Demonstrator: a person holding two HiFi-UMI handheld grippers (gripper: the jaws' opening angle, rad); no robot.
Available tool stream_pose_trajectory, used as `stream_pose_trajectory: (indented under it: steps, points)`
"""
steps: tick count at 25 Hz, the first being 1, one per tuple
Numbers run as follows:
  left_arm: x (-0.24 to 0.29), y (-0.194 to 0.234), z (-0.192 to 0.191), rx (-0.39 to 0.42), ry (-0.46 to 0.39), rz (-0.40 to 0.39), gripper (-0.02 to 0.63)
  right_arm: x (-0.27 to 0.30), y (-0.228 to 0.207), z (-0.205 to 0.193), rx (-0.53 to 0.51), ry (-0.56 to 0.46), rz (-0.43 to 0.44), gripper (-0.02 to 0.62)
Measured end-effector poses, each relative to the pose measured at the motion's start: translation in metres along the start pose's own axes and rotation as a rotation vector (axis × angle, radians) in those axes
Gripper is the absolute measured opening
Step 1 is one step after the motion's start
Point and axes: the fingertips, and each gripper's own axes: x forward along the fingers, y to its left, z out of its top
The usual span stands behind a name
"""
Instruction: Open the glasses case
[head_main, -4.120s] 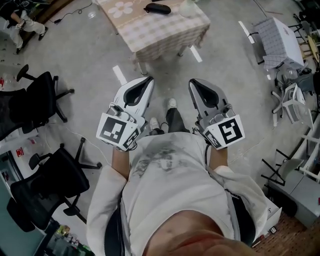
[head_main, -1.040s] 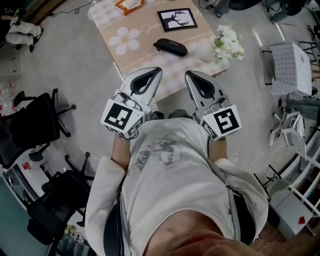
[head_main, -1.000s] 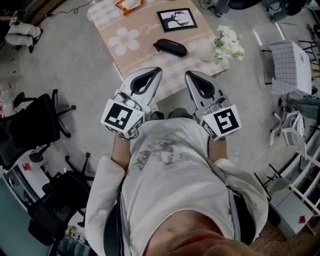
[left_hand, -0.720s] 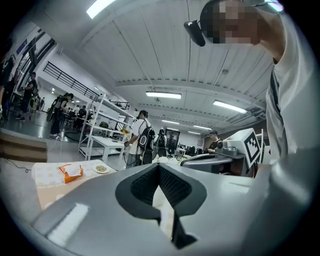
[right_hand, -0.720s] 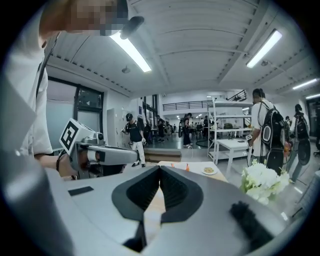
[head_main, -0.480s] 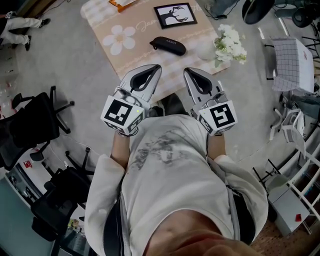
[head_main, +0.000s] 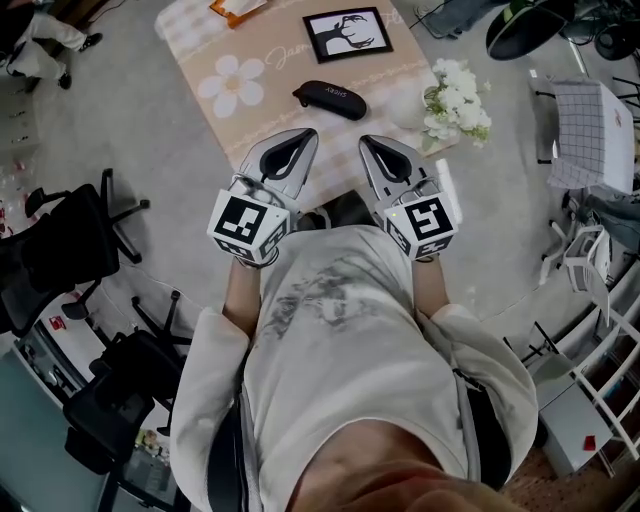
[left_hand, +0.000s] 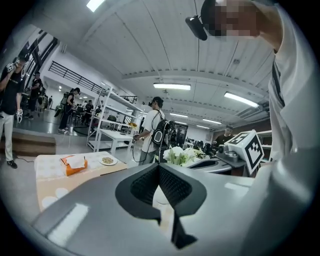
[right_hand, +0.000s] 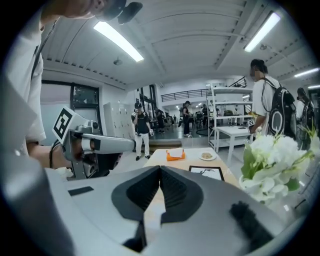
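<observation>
Glasses case: the glasses case (head_main: 329, 99) lay shut and flat on the table (head_main: 290, 62), at 12 o'clock from the two grippers, with its long side across the person's front. Nothing was touching it.
Left gripper: the left gripper (head_main: 306, 134) had its jaws pressed together on nothing. It was held at 7 o'clock of the case and aimed toward it.
Right gripper: the right gripper (head_main: 364, 141) was likewise closed and empty, at 5 o'clock of the case.
Why held so: the pair flanked the case's two ends, probably so that one could steady it while the other lifted the lid. Both would have to spread their jaws first.
Neighbours: the flowers (head_main: 452, 100) stood at 3 o'clock of the case and the framed picture (head_main: 347, 35) at 12 o'clock. Both were apart from it, which left its ends reachable.
Stage: the opening had not begun.
</observation>
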Motion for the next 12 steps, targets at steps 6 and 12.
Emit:
stream_pose_trajectory:
  steps: [6, 12]
  points:
    - [0.019, 0.013, -0.014, -0.022, 0.021, 0.011, 0.008, 0.011, -0.016, -0.007, 0.011, 0.014, 0.002, 0.015]
    - [0.033, 0.025, -0.028, -0.037, 0.05, 0.025, 0.008, 0.023, -0.027, -0.02, 0.011, 0.044, 0.006, 0.015]
